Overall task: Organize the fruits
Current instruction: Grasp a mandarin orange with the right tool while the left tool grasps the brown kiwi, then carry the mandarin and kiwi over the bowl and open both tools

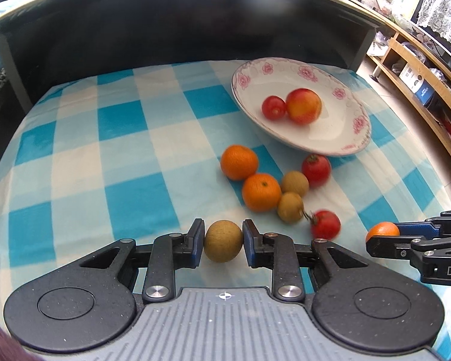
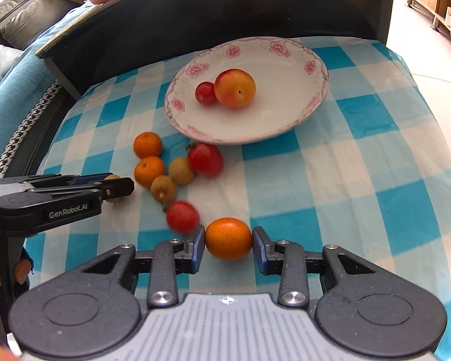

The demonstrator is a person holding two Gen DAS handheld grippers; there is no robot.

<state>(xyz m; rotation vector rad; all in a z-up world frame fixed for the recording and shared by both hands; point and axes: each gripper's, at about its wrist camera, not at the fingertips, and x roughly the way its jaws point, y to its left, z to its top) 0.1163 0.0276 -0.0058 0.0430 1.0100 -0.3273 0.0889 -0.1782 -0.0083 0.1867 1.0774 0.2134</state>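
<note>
My left gripper [image 1: 222, 232] is shut on a brown longan [image 1: 223, 245], held just above the blue checked cloth [image 1: 105, 150]. My right gripper [image 2: 228, 231] is shut on a small orange [image 2: 228, 240]; in the left wrist view that orange [image 1: 382, 229] sits at the tip of the right gripper [image 1: 374, 242]. A flowered white plate [image 1: 330, 126] [image 2: 270, 120] holds a peach [image 2: 235, 88] and a cherry tomato [image 2: 205, 92]. Between plate and grippers lie two oranges [image 2: 148, 144], two longans [image 2: 181, 170] and two tomatoes [image 2: 205, 159] in a loose cluster.
A dark panel [image 1: 180, 30] rises along the far edge of the cloth. Wooden shelves [image 1: 421, 96] stand off to the right, beyond the table edge. A sofa with a teal cover [image 2: 12, 96] lies to the left. Bare cloth spreads left of the fruit cluster.
</note>
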